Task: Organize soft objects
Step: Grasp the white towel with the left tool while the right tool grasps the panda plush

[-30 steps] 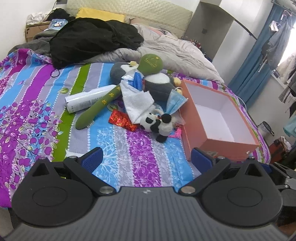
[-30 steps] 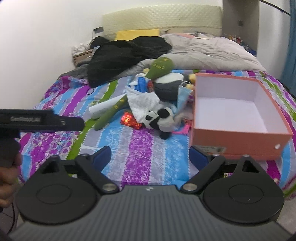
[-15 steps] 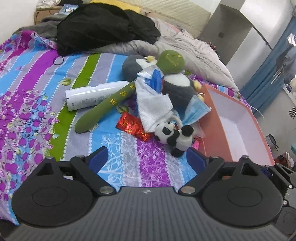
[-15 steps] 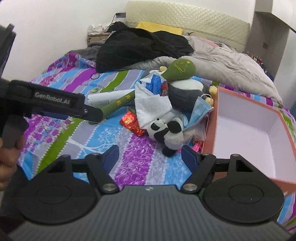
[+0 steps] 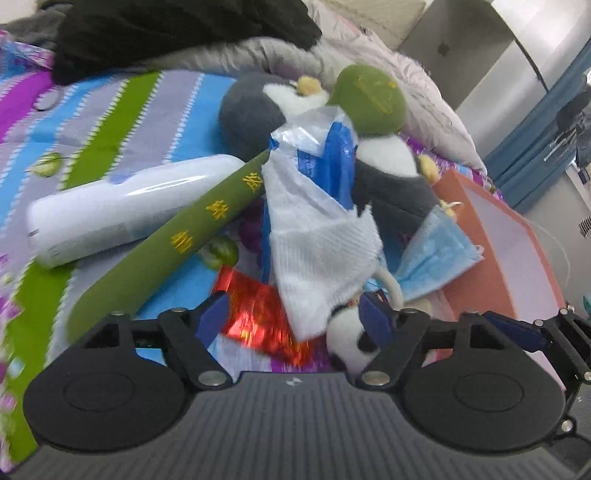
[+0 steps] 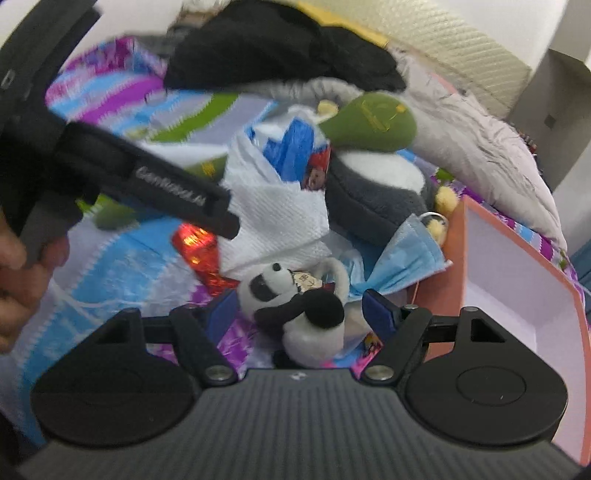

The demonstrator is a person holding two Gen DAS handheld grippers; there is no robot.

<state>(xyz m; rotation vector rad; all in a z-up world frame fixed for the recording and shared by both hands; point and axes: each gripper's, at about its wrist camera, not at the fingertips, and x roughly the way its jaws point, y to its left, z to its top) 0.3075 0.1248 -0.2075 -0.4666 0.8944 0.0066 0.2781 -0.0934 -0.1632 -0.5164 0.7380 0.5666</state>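
The left hand-held gripper [image 5: 293,319] hangs low over a heap of things on the bed [image 5: 110,110], its jaws closing but not yet pressing on anything; between its blue pads [image 5: 212,319] lie the lower corner of a white paper towel [image 5: 321,251] and a crumpled red foil wrapper [image 5: 258,317]. The right hand-held gripper [image 6: 295,314] is spread, a small panda plush [image 6: 295,306] sitting between its pads without being pinched, as far as the blurred frame lets one tell; in the left wrist view only the panda's head shows, at lower centre. In that same view a long green plush bat [image 5: 221,206] runs from lower left to its round head at upper centre, lying over a white tube [image 5: 125,210]; a grey and white penguin plush [image 5: 388,173] lies behind the towel, with a blue and clear plastic bag [image 5: 332,155] draped on it; a pale blue face mask [image 5: 439,254] leans against the open orange box [image 5: 476,221] at the right. A black garment [image 5: 166,33] fills the upper left; a grey duvet [image 6: 480,147] lies at upper right of the right wrist view, and a person's hand [image 6: 22,280] grips the left tool at that view's left edge.
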